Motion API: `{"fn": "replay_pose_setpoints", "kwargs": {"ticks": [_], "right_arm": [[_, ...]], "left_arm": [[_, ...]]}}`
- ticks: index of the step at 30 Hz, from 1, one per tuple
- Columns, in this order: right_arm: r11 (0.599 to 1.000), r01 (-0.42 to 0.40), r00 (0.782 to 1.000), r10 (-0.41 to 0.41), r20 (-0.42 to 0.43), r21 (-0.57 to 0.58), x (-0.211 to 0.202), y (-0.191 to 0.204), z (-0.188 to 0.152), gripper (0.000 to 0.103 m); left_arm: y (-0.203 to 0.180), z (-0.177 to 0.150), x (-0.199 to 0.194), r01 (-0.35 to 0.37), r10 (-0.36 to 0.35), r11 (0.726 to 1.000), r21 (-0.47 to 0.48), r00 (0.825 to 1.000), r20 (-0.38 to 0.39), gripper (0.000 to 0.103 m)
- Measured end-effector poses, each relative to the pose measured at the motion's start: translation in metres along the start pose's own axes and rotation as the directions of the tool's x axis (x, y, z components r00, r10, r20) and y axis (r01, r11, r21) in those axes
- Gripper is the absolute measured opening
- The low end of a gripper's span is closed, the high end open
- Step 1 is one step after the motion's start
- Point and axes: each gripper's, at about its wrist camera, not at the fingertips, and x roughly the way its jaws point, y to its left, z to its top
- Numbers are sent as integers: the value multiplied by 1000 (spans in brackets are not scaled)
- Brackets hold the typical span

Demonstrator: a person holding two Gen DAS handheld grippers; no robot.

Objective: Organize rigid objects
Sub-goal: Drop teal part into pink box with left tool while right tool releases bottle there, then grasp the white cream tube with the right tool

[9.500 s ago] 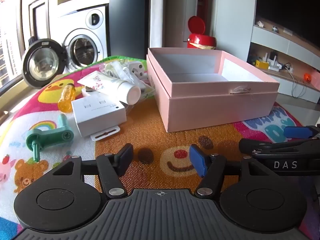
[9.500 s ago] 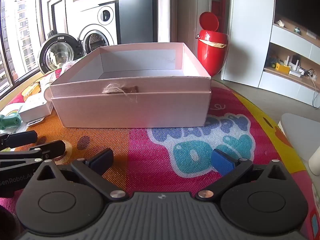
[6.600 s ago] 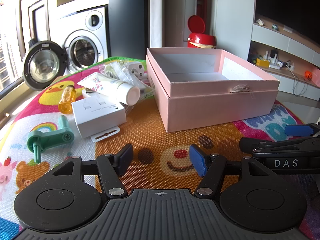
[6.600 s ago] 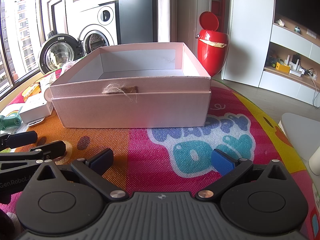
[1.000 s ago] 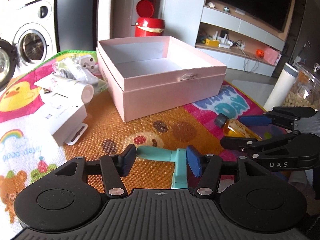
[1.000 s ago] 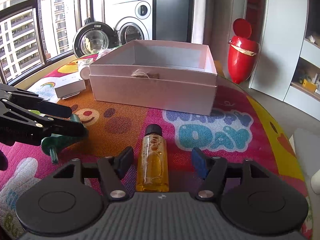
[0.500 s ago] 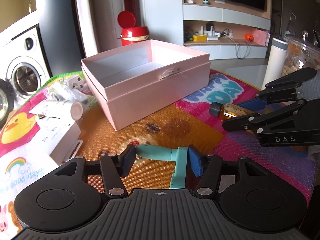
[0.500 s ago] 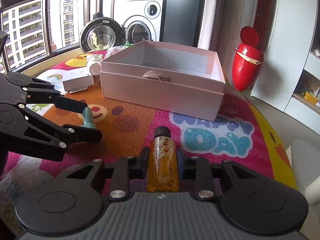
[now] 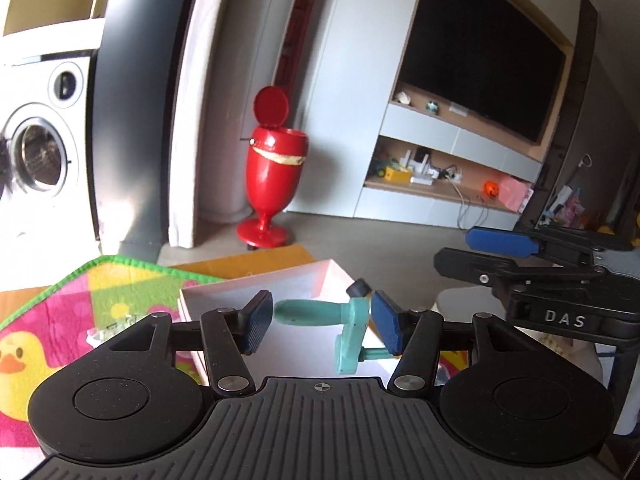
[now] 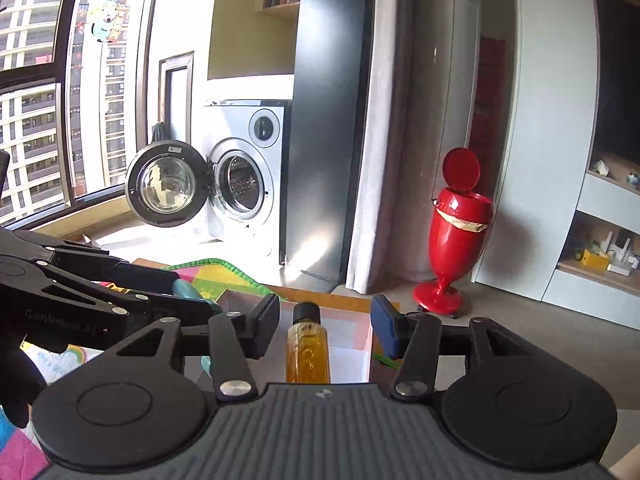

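We cannot see the lower end of the amber liquid-filled bottle (image 10: pixel 307 350); the black ribbed gripper body (image 10: pixel 320 428) hides it.

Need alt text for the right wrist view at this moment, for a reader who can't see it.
The open right gripper hangs over the pink box, an amber bottle with a black cap lying between its spread fingers, touching neither. The left gripper reaches in from the left with a teal plastic part. Behind stand an open washing machine and a red bin.

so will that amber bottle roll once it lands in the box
Probably: the bottle looks round and smooth, so on its side it may roll across the flat floor of the box. The golden liquid inside likely adds weight and sloshes.
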Motion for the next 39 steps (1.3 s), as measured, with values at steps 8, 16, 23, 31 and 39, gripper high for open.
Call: {"fn": "replay_pose_setpoints", "kwargs": {"ticks": [8, 16, 23, 31, 39], "right_arm": [[986, -164, 979, 159, -128, -33, -17, 25, -92, 64], [971, -228, 935, 239, -260, 75, 2, 52, -141, 64], [965, -263, 936, 256, -241, 3, -1, 76, -131, 64], [917, -383, 912, 356, -203, -114, 42, 133, -44, 59], [922, -368, 868, 294, -401, -122, 155, 208, -17, 54]], "left_arm": [[80, -64, -28, -168, 169, 964, -205, 986, -14, 58], [138, -105, -30, -245, 235, 908, -340, 969, -72, 57], [140, -106, -36, -218, 228, 903, -370, 974, -18, 57], [118, -117, -71, -287, 308, 913, -289, 951, 29, 58], [130, -151, -102, -244, 253, 906, -347, 967, -18, 58]]}}
